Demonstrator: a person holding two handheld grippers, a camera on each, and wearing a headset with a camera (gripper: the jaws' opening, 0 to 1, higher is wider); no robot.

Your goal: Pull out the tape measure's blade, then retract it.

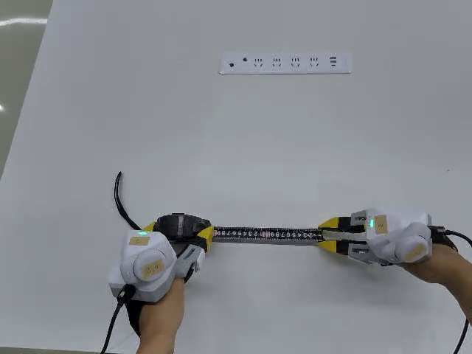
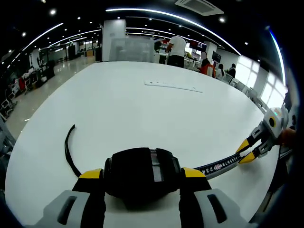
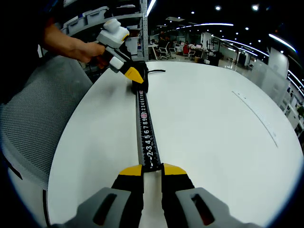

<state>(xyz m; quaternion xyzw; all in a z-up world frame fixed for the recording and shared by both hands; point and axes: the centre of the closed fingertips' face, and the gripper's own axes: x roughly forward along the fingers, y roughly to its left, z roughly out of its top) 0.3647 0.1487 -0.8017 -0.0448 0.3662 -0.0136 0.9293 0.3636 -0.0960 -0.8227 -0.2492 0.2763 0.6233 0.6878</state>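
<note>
Two grippers share one tape measure on the white table (image 1: 221,133). The left gripper (image 1: 179,230) is clamped on the tape measure (image 2: 141,173), its yellow-tipped jaws pressed against the two sides of the black case. In the head view the case rests on the tabletop near the front edge. From the case the blade (image 1: 265,234) runs out flat along the table surface towards the right gripper (image 1: 328,234). The blade is dark with pale numerals and has a small red mark part-way along. The right gripper's jaws are closed on the blade's free end, one yellow tip on each edge of it. In the right gripper view the numerals 2, 3, 4 and onward read away from the tips. The very end of the blade is hidden between the tips, so the hook cannot be made out. The blade looks straight and spans the gap between the two grippers, which are well apart. A thin black strap (image 1: 122,199) curves over the table away from the person, its near end just beside the left gripper's outer jaw. Farther back, well apart from everything else, a white power strip (image 1: 285,63) lies flat, roughly parallel to the blade. In the left gripper view a few people (image 2: 178,47) stand beyond the far edge of the table.
</note>
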